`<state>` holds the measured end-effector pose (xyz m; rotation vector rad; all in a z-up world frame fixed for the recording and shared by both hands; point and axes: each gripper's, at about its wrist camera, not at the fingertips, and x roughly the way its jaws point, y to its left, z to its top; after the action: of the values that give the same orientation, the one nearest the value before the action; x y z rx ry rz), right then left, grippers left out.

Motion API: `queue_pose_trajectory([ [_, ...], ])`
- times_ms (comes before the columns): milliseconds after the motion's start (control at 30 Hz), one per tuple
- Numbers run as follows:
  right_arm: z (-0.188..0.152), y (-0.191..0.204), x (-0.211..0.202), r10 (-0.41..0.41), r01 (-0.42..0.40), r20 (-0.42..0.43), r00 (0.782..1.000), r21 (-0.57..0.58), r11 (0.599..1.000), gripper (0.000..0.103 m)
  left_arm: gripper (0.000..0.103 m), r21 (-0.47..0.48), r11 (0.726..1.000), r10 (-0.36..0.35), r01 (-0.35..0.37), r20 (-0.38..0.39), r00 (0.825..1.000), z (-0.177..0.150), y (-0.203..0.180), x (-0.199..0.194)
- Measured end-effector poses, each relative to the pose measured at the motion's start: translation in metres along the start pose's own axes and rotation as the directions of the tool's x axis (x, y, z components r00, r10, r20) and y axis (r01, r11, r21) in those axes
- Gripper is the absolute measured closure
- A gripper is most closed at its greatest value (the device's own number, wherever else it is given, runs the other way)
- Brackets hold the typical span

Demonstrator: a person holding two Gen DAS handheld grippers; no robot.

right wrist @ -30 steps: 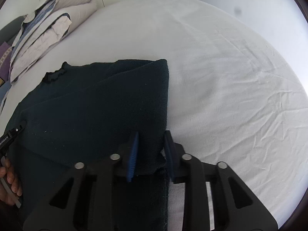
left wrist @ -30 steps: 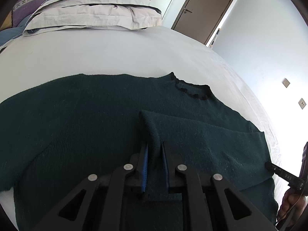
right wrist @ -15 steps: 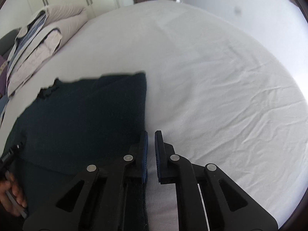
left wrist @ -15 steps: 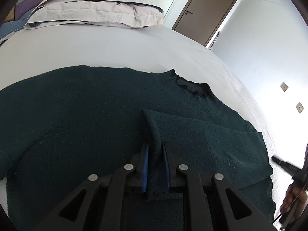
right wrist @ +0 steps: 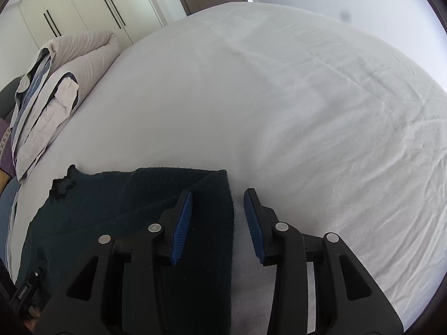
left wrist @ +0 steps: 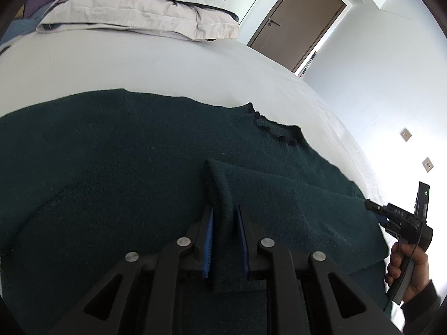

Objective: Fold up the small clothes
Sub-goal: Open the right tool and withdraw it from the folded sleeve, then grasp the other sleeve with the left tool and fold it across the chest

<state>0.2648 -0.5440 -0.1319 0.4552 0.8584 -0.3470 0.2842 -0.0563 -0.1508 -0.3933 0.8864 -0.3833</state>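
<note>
A dark green knit sweater [left wrist: 111, 167] lies flat on the white bed, collar [left wrist: 276, 131] toward the far side. One sleeve is folded across the body. Its cuff [left wrist: 220, 192] sits between the pads of my left gripper [left wrist: 225, 215], whose jaws are opening, with a thin gap at the right pad. In the right wrist view my right gripper [right wrist: 218, 198] hovers over the sweater's [right wrist: 111, 209] folded right edge. Its jaws are opening and hold nothing, one finger above the knit and one above the sheet. A hand holds that gripper [left wrist: 371, 205] at the sweater's right edge.
Folded duvets and pillows [left wrist: 139, 8] are stacked at the head of the bed. The white sheet [right wrist: 307, 111] stretches wide to the right of the sweater. A brown door [left wrist: 296, 19] and white wardrobes [right wrist: 69, 8] stand beyond the bed.
My right gripper let go of the sweater's folded edge, shut briefly, and now stands open beside that edge. The left jaws have spread slightly around the cuff.
</note>
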Motion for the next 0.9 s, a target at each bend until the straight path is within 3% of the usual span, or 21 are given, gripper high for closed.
queue_pose_trajectory([
  [67, -0.004, -0.004, -0.034, 0.013, -0.015, 0.064, 0.998, 0.034, 0.999, 0.064, 0.066, -0.017, 1.0, -0.023, 0.022, -0.005, 1.0, 0.007, 0.001, -0.006],
  [100, -0.009, -0.002, -0.053, 0.034, -0.04, 0.106, 0.994, 0.05, 0.998, 0.061, 0.049, -0.01, 1.0, 0.0, 0.001, 0.01, 1.0, 0.009, 0.0, -0.012],
  [133, -0.014, 0.001, -0.071, 0.045, -0.053, 0.14, 0.989, 0.056, 0.997, 0.051, 0.033, -0.008, 1.0, 0.025, -0.025, 0.034, 0.999, 0.011, -0.001, -0.021],
  [167, -0.021, 0.007, -0.089, 0.059, -0.067, 0.171, 0.983, 0.041, 0.997, 0.04, 0.027, -0.024, 0.999, 0.04, -0.038, 0.063, 0.997, 0.013, 0.001, -0.032],
  [200, -0.031, 0.017, -0.109, 0.08, -0.08, 0.194, 0.978, -0.004, 0.997, 0.038, 0.022, -0.05, 0.998, 0.037, -0.032, 0.089, 0.995, 0.016, 0.006, -0.045],
  [333, -0.07, 0.053, -0.151, 0.172, -0.15, 0.195, 0.966, -0.121, 0.981, 0.037, 0.022, -0.098, 0.994, 0.052, -0.037, 0.163, 0.985, 0.017, 0.037, -0.112],
  [433, -0.109, 0.086, -0.171, 0.276, -0.251, 0.16, 0.948, -0.161, 0.955, 0.037, 0.023, -0.202, 0.979, 0.08, -0.038, 0.205, 0.976, 0.006, 0.087, -0.167],
  [533, -0.156, 0.123, -0.181, 0.364, -0.343, 0.103, 0.926, -0.172, 0.923, 0.037, 0.024, -0.37, 0.929, 0.122, -0.019, 0.257, 0.959, -0.014, 0.155, -0.224],
  [700, -0.218, 0.159, -0.189, 0.441, -0.429, 0.033, 0.897, -0.175, 0.886, 0.037, 0.026, -0.612, 0.79, 0.206, 0.029, 0.309, 0.929, -0.052, 0.257, -0.298],
  [833, -0.247, 0.171, -0.193, 0.458, -0.452, 0.002, 0.889, -0.154, 0.879, 0.037, 0.026, -0.714, 0.696, 0.229, 0.077, 0.323, 0.918, -0.074, 0.291, -0.317],
  [900, -0.257, 0.172, -0.197, 0.462, -0.458, 0.001, 0.887, -0.139, 0.878, 0.037, 0.026, -0.772, 0.625, 0.225, 0.114, 0.318, 0.921, -0.084, 0.302, -0.308],
])
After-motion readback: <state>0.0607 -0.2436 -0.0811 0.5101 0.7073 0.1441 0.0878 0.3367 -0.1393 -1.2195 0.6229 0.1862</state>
